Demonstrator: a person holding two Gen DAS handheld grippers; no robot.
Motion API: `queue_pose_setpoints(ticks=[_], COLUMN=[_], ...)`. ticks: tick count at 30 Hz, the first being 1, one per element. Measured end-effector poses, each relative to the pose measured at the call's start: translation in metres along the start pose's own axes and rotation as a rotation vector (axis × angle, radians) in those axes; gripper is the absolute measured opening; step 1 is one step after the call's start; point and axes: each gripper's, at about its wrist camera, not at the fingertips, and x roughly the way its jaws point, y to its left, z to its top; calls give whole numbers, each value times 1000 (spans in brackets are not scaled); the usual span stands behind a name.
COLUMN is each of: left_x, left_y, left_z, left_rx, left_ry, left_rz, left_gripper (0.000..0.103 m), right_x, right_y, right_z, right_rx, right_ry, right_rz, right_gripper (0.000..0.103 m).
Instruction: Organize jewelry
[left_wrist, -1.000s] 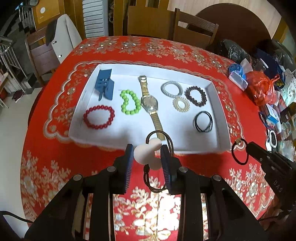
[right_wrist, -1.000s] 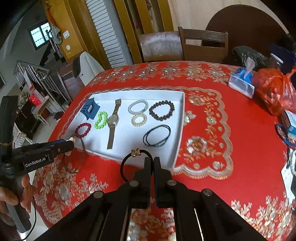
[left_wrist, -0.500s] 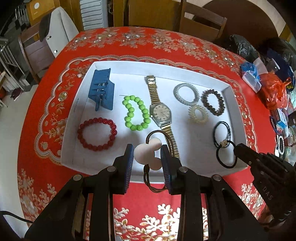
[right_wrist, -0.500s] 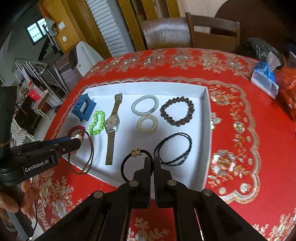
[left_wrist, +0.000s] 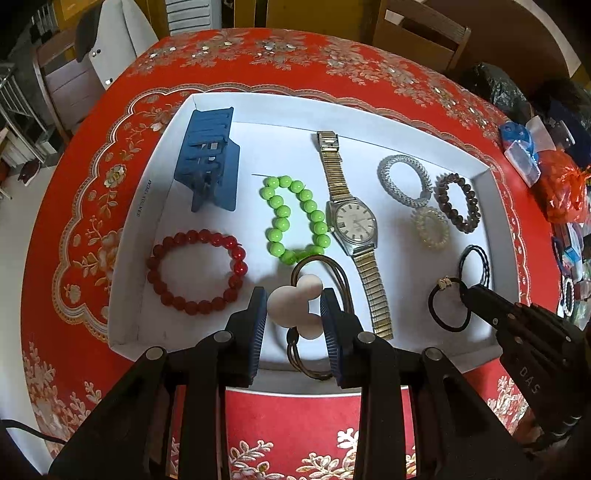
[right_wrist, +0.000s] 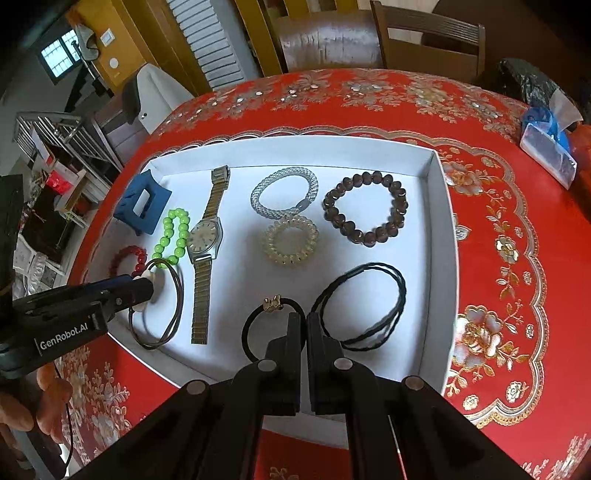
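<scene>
A white tray (left_wrist: 155, 192) (right_wrist: 439, 206) on the red tablecloth holds jewelry. My left gripper (left_wrist: 294, 306) (right_wrist: 147, 290) is shut on the cream beads of a brown hair tie (left_wrist: 293, 304) (right_wrist: 173, 295), low over the tray's near part beside the watch (left_wrist: 354, 225) (right_wrist: 205, 236). My right gripper (right_wrist: 306, 317) (left_wrist: 467, 295) is shut on a black hair tie with a gold charm (right_wrist: 255, 332) (left_wrist: 447, 306), low over the tray's near right, next to thin black cords (right_wrist: 365, 306).
The tray also holds a blue hair claw (left_wrist: 210, 162), red bead bracelet (left_wrist: 195, 273), green bead bracelet (left_wrist: 295, 221), silver mesh bracelet (right_wrist: 284, 192), clear coil tie (right_wrist: 290, 242) and brown bead bracelet (right_wrist: 365, 206). Bags and clutter (left_wrist: 554, 177) lie at the table's right. Chairs stand behind.
Both grippers have moved forward from the tablecloth's near edge to over the tray, each carrying its hair tie. Both stay shut.
</scene>
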Motion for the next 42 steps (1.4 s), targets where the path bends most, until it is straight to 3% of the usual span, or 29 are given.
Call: queue_pose_setpoints(ticks=[23,26,27,28,35,42], left_x=[11,9,8,7,-11,-34], left_y=[3,5,4,4,0,-8], left_z=[4,4,4,4,-3,-13], left_rx=[2,-7,-7,-7,-6,24], left_ry=[-5,-5,-6,-9,-46,-92], left_rz=[37,44,49,48,55,86], left_gripper=[29,33,40,44,58,58], right_x=[18,13,11,8,-14,-44], right_y=[6,5,5,4,3,9], right_z=[8,5,4,3,-3,-9], right_rx=[-12,-2,3,9,38,53], right_ry=[33,23,18,8,-33,-98], right_rz=[-56,-49,-45,-41,-23,-26], right_gripper=[3,16,31,38,38,42])
